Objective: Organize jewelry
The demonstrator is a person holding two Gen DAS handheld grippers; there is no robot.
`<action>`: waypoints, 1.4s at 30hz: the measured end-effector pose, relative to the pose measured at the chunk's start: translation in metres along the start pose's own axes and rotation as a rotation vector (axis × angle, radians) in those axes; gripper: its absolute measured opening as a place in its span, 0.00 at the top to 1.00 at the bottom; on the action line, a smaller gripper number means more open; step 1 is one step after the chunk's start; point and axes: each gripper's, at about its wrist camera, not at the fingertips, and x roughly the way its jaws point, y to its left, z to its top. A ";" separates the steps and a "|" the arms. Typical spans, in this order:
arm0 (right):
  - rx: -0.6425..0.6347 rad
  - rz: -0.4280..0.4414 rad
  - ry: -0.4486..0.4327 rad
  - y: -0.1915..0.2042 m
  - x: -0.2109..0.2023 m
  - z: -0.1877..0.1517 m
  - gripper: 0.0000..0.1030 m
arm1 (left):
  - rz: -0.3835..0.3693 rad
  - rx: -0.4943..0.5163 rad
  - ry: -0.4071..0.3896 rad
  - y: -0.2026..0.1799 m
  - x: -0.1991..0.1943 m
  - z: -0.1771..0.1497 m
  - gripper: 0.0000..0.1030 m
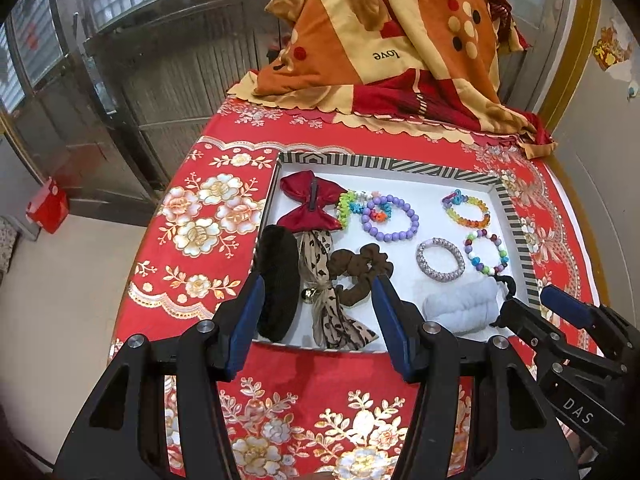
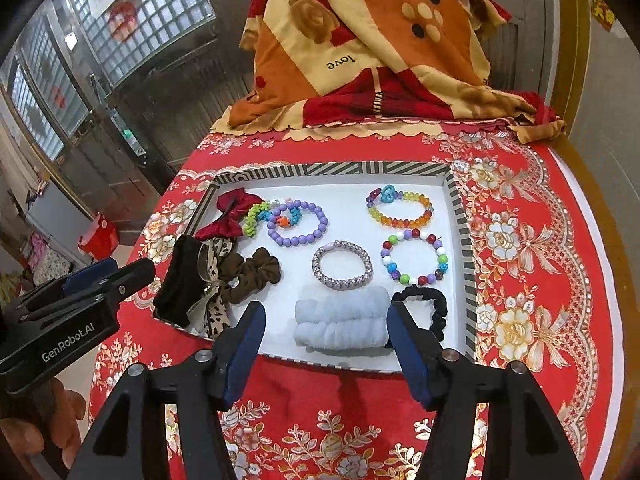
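Note:
A white tray with a striped rim sits on the red floral cloth. It holds a red bow, a purple bead bracelet, a silver bracelet, several bright bead bracelets, a brown scrunchie, a leopard tie, a black puff, a pale blue band and a black scrunchie. My left gripper is open over the tray's near left edge. My right gripper is open around the pale blue band.
A folded orange and red blanket lies at the far end of the table. The table edge drops off to the left, with a red bag on the floor. A wall stands close on the right.

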 end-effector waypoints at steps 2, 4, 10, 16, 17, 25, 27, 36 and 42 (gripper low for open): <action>-0.002 -0.004 -0.003 0.001 -0.003 -0.002 0.41 | -0.001 -0.001 -0.004 0.001 -0.003 -0.002 0.46; -0.007 -0.012 -0.001 0.002 -0.005 -0.003 0.41 | -0.001 -0.002 -0.007 0.002 -0.006 -0.005 0.46; -0.030 -0.031 -0.010 0.007 -0.011 -0.010 0.41 | -0.002 -0.003 -0.011 0.002 -0.012 -0.012 0.46; -0.018 -0.038 -0.017 0.005 -0.017 -0.014 0.41 | -0.004 0.001 -0.010 0.002 -0.015 -0.016 0.46; -0.016 -0.040 -0.017 0.005 -0.018 -0.014 0.41 | -0.005 0.001 -0.010 0.002 -0.016 -0.016 0.46; -0.017 -0.047 -0.009 0.004 -0.020 -0.018 0.41 | -0.016 0.003 -0.010 -0.002 -0.018 -0.019 0.46; -0.014 -0.045 -0.007 0.003 -0.020 -0.019 0.41 | -0.014 0.005 -0.008 -0.003 -0.017 -0.018 0.46; -0.024 -0.044 -0.004 0.003 -0.018 -0.016 0.41 | -0.011 0.009 -0.009 -0.003 -0.016 -0.018 0.46; -0.031 -0.039 0.005 0.005 -0.014 -0.015 0.41 | -0.004 0.005 -0.004 -0.003 -0.013 -0.016 0.46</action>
